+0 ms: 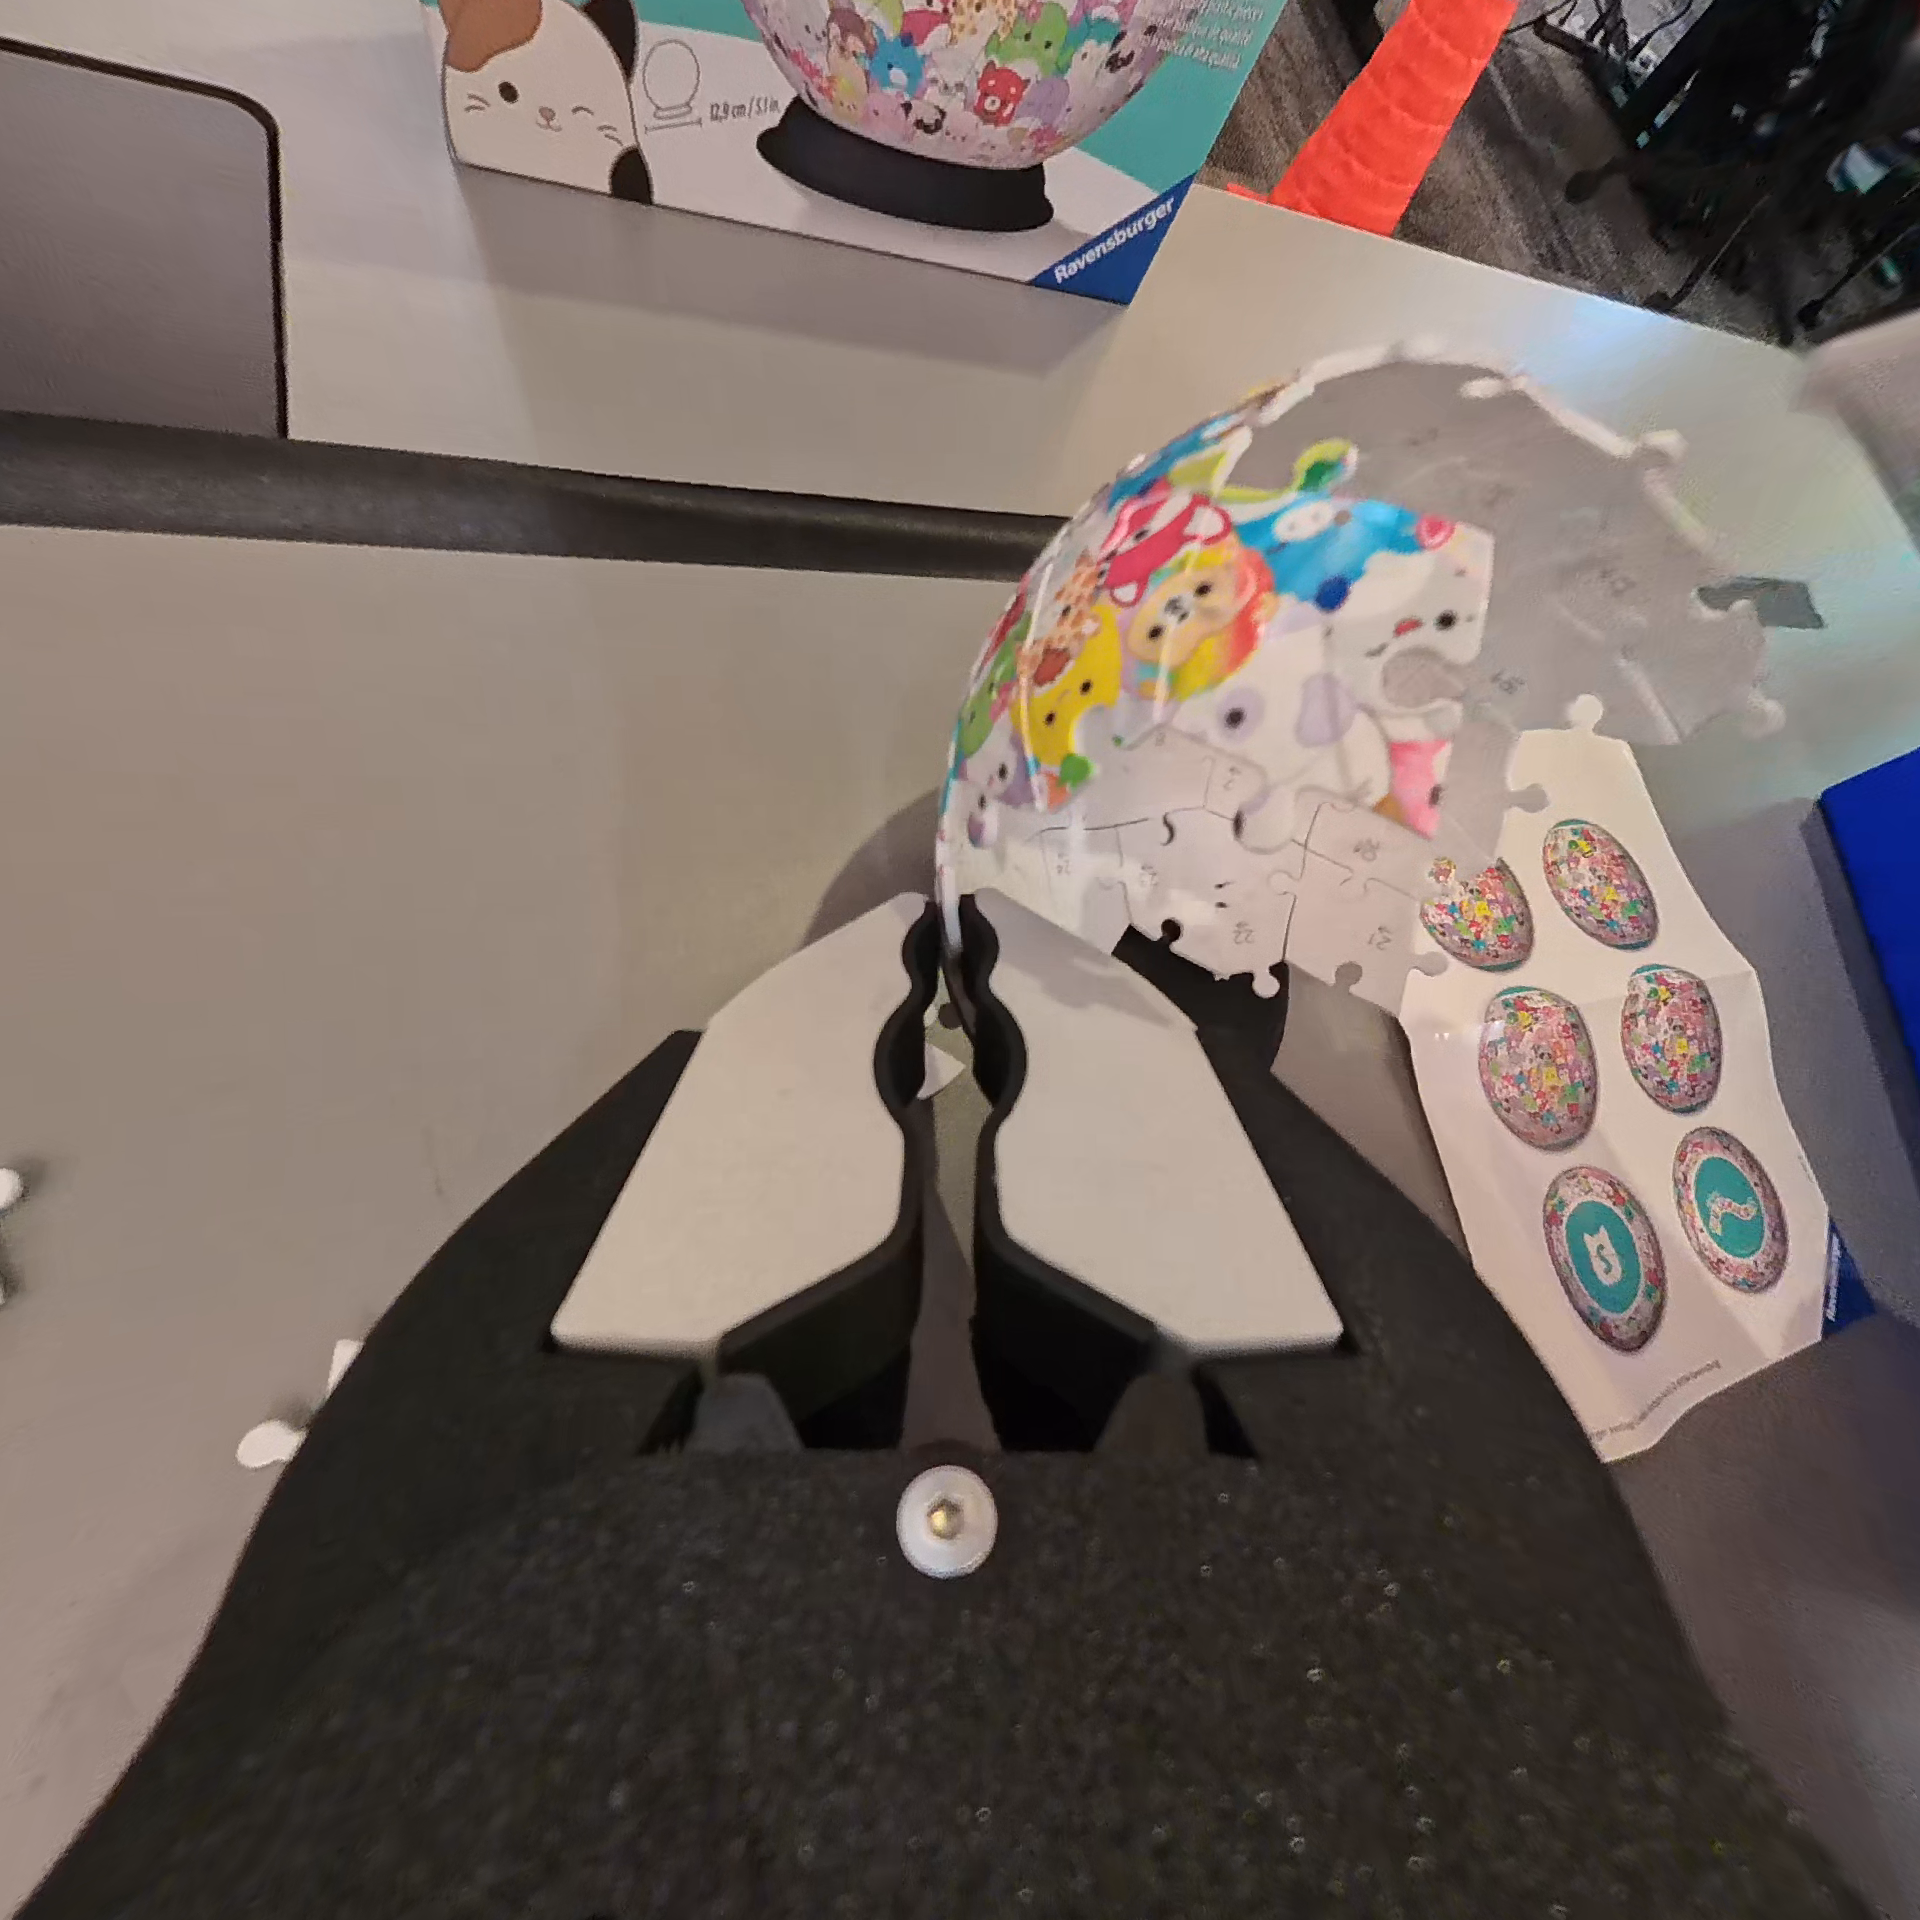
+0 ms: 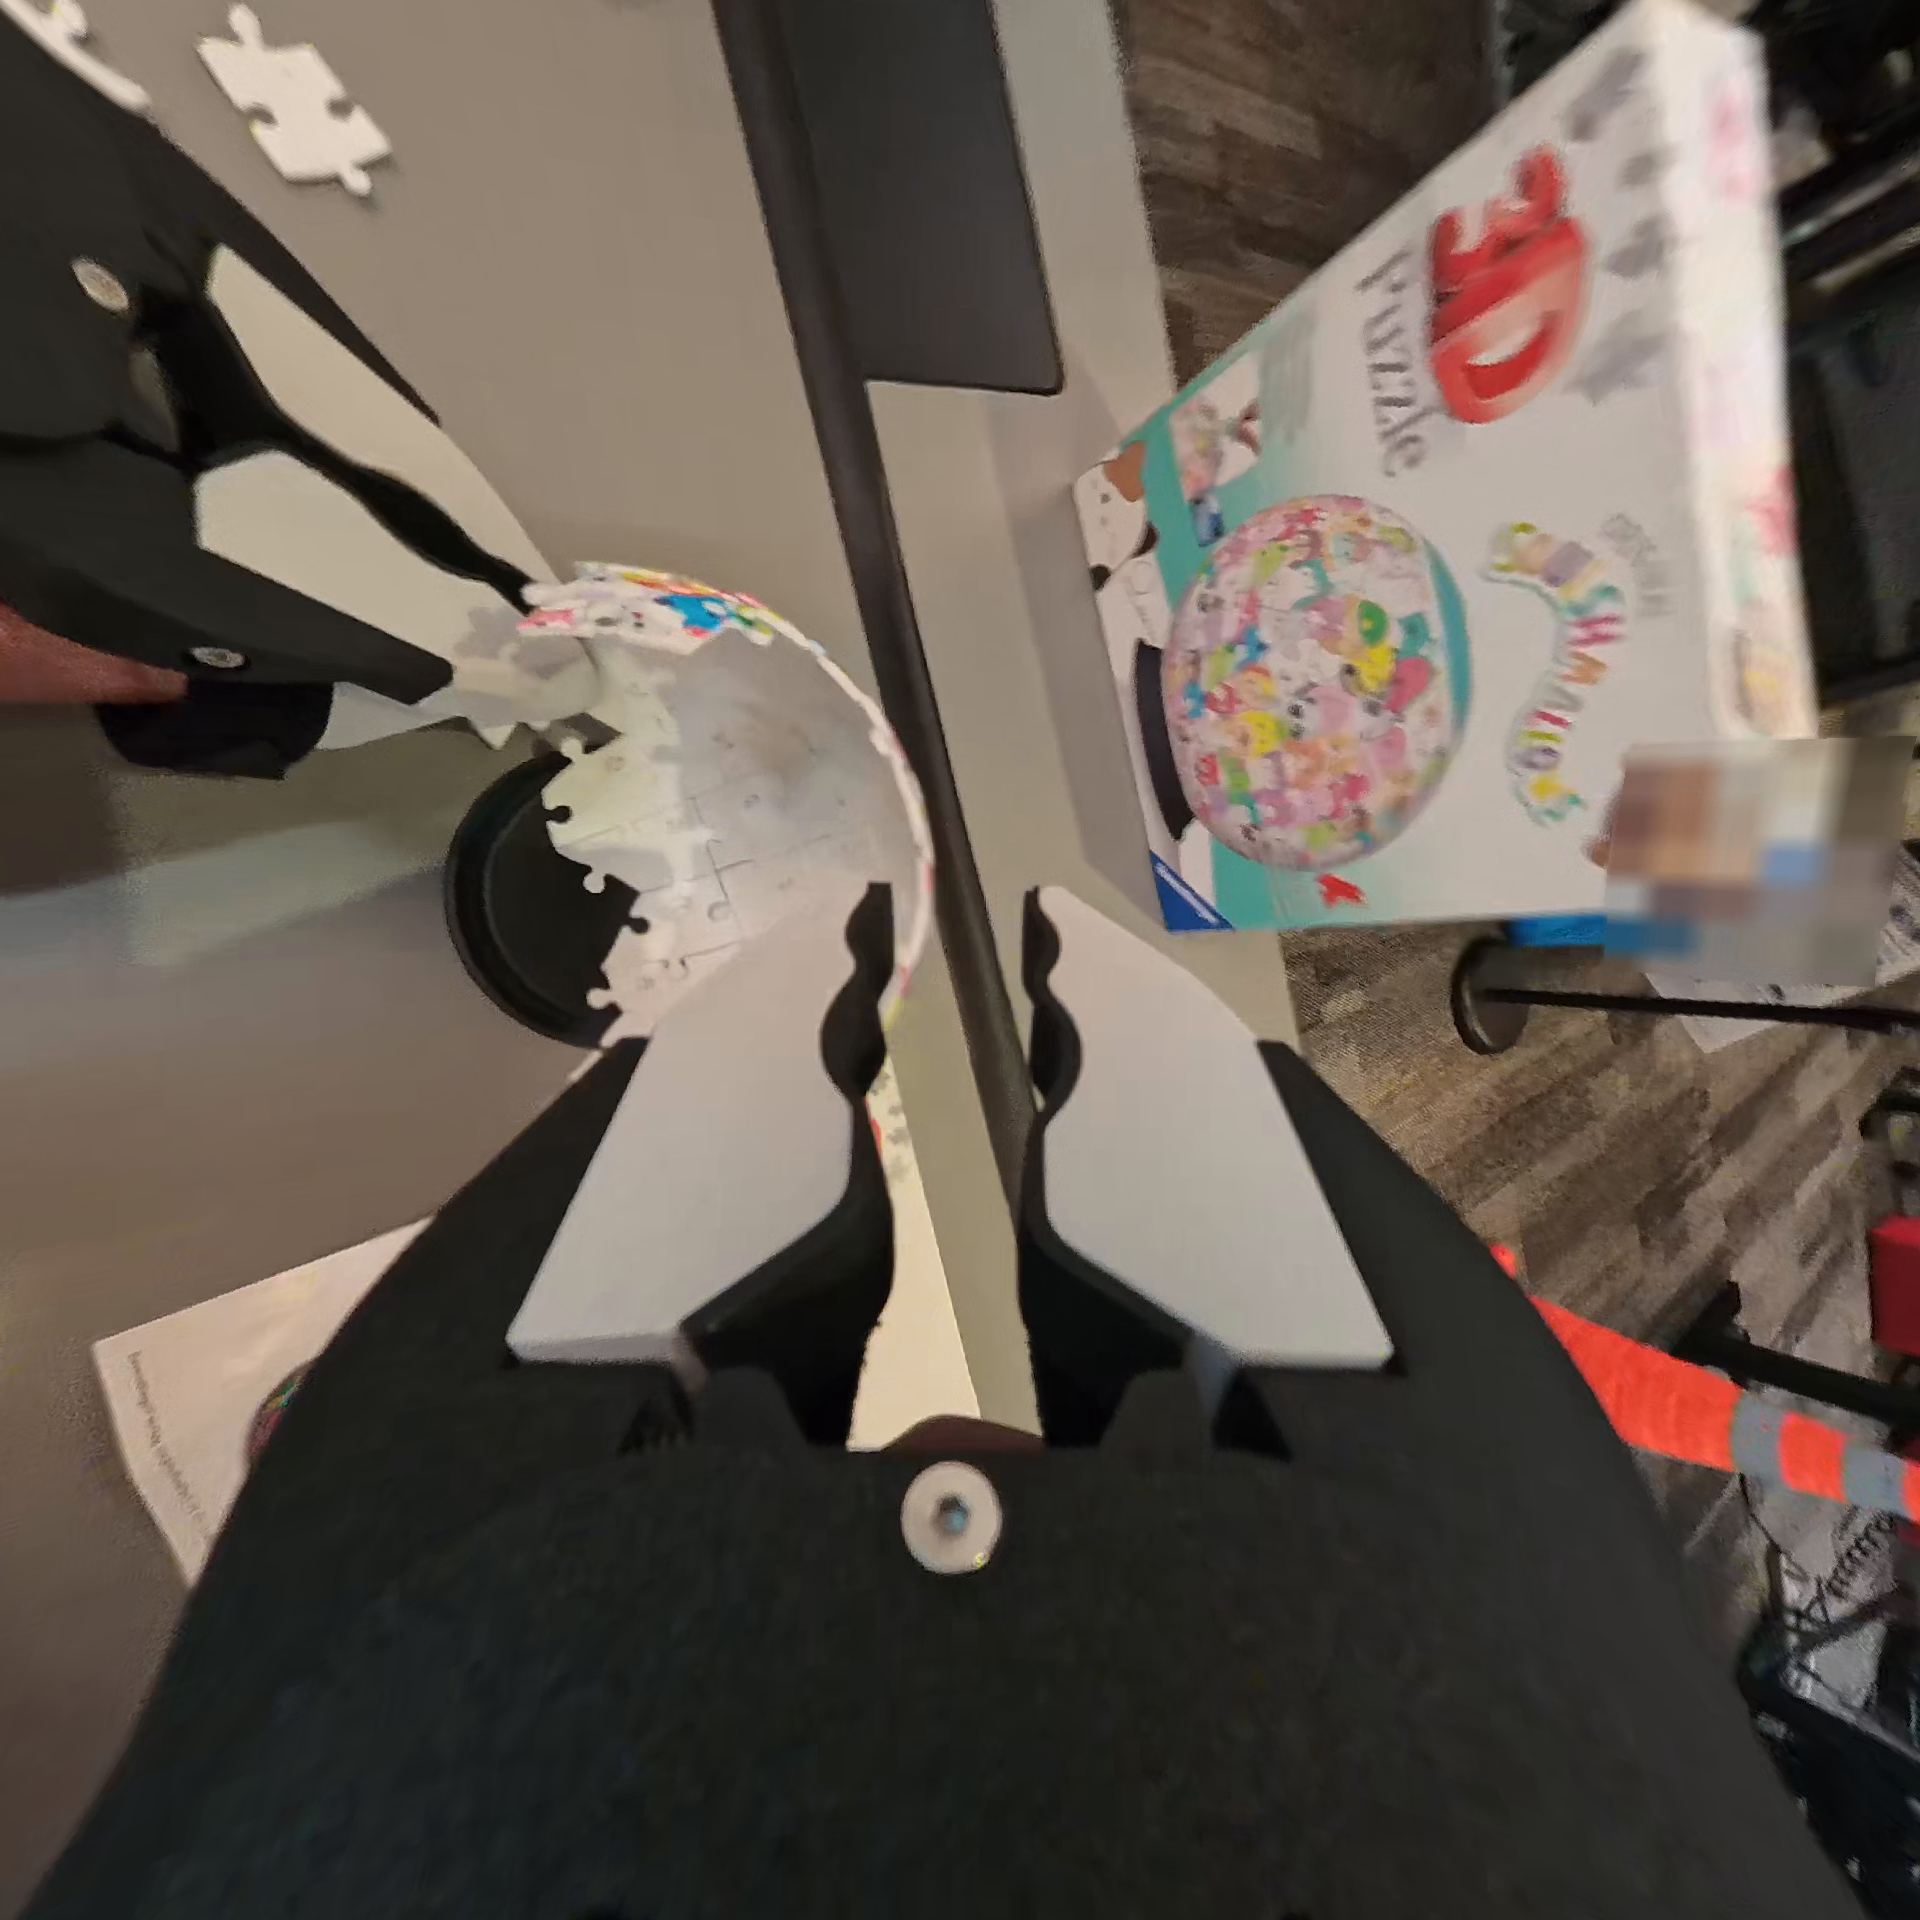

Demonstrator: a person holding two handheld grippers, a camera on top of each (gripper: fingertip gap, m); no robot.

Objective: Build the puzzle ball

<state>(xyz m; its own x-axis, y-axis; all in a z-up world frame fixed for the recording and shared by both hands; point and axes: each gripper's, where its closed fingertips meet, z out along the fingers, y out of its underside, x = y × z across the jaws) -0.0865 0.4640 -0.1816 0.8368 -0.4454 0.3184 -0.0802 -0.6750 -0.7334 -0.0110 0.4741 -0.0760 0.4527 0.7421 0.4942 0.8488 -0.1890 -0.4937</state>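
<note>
The part-built puzzle ball (image 1: 1195, 644) is an open curved shell, colourful outside and white inside, tilted over its black stand (image 1: 1231, 997). My left gripper (image 1: 951, 935) is shut on the shell's lower left rim. In the right wrist view the shell (image 2: 748, 790) shows its white inside above the stand (image 2: 509, 894), with the left gripper (image 2: 530, 623) pinching its far rim. My right gripper (image 2: 956, 914) is open, and the shell's near rim passes between its fingers, close to the left finger (image 2: 868, 935).
The puzzle box (image 1: 831, 104) stands at the back of the table and also shows in the right wrist view (image 2: 1455, 571). An instruction sheet (image 1: 1621, 1091) lies right of the stand. Loose white pieces (image 1: 270, 1439) lie at the left; another piece (image 2: 296, 104) lies far off. A dark gap (image 2: 883, 520) separates two tabletops. Left tips to right tips: about 12 cm.
</note>
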